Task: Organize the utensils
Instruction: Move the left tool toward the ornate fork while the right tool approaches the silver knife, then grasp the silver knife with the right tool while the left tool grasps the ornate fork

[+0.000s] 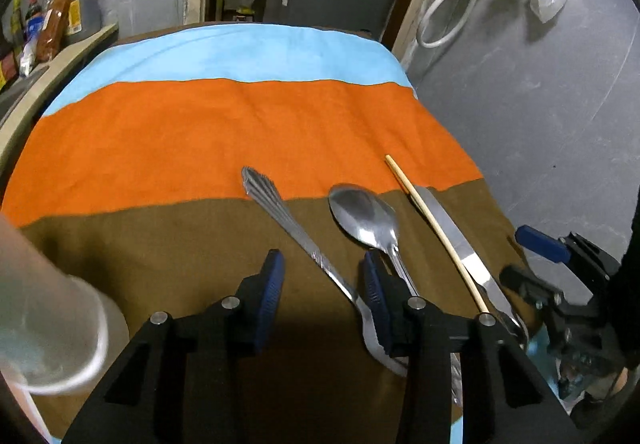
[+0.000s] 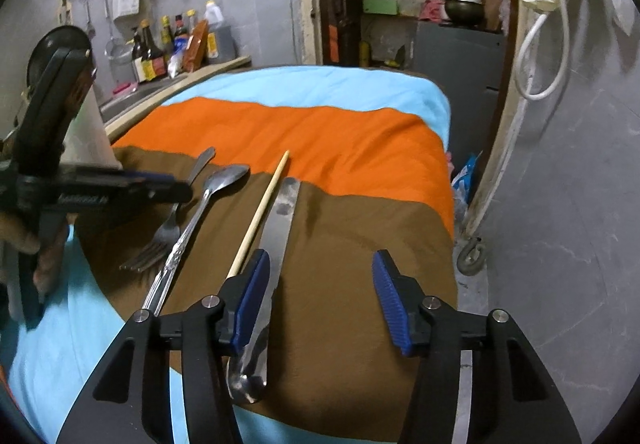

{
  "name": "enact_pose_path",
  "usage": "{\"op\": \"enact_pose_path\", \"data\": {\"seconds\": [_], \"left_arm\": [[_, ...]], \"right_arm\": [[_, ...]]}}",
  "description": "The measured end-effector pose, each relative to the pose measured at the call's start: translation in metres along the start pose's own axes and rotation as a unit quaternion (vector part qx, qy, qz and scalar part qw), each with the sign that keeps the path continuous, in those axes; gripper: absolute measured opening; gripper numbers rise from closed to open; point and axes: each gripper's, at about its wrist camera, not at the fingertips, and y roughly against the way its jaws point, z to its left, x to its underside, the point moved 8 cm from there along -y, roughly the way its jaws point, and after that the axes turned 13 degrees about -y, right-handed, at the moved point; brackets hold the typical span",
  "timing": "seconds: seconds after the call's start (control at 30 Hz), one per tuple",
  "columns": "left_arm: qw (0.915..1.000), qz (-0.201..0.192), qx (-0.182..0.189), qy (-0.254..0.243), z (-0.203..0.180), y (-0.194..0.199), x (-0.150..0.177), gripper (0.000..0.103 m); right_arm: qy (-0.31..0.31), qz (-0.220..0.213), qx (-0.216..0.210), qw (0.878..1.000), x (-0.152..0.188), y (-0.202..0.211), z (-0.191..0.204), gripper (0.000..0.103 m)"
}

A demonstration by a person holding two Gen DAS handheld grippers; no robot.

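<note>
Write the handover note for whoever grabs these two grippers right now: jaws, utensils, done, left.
Left gripper: jaws open, holding nothing, low over the fork handle, with the spoon just beside it.
Right gripper: jaws open, empty, its left finger over the knife.
Utensils: fork, spoon, chopstick and knife lie side by side on the brown band of the striped cloth. A pale cup is beside the left gripper.
Done: nothing picked up yet.
Left: grasp each utensil and sort it; the cup looks like the likely holder, but that is a guess.
</note>
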Motion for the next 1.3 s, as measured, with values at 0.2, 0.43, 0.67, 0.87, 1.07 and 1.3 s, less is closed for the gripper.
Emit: {"op": "enact_pose_path", "data": {"seconds": [0.2, 0.43, 0.67, 0.87, 1.07, 1.3], "left_arm": [[0.9998, 0.003, -0.016, -0.01, 0.007, -0.013, -0.007, 0.021], [0.9998, -0.001, -0.008, -0.017, 0.003, -0.02, -0.012, 0.013], [0.9991, 0.002, -0.004, -0.043, -0.002, -0.016, -0.008, 0.011], [0.9954, 0.019, -0.002, -0.094, -0.015, -0.003, 0.008, 0.013], [0.9913, 0.05, -0.022, -0.12, -0.015, -0.004, 0.014, 0.03], [0.993, 0.063, -0.006, -0.099, -0.008, -0.02, 0.007, 0.034]], "right_arm": [[0.03, 0.024, 0.0, 0.999, 0.009, -0.01, 0.011, 0.05], [0.056, 0.036, 0.009, 0.998, 0.005, -0.02, 0.019, 0.048], [0.048, 0.026, 0.018, 0.998, -0.002, -0.019, 0.011, 0.015], [0.037, 0.027, 0.018, 0.999, -0.004, -0.018, 0.01, 0.015], [0.039, 0.051, 0.004, 0.998, -0.017, -0.036, 0.013, 0.029], [0.018, 0.088, -0.024, 0.996, -0.035, -0.066, 0.015, 0.032]]}}
